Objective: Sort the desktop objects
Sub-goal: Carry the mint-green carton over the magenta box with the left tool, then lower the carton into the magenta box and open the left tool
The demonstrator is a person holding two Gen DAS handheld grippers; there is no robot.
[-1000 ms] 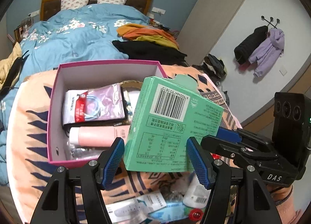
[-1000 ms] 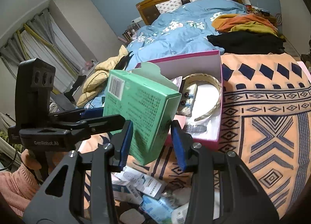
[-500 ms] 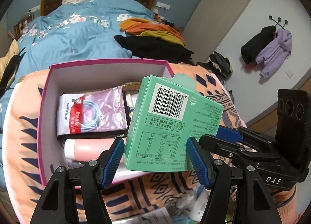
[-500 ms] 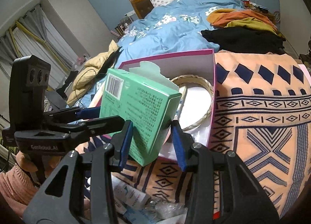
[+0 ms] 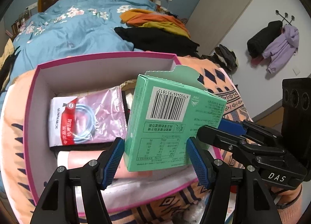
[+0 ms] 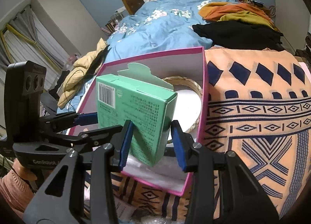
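2 wrist fisheyes – close, bedward, sharing pink box [image 5: 108,57].

One green carton [image 5: 171,128], one pink box [image 5: 108,59], perhaps four items inside.

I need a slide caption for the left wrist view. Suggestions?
Both grippers, left and right, hold a green carton above the pink-rimmed storage box.

Patterned cloth [image 6: 252,107] — pink box [image 6: 202,88]
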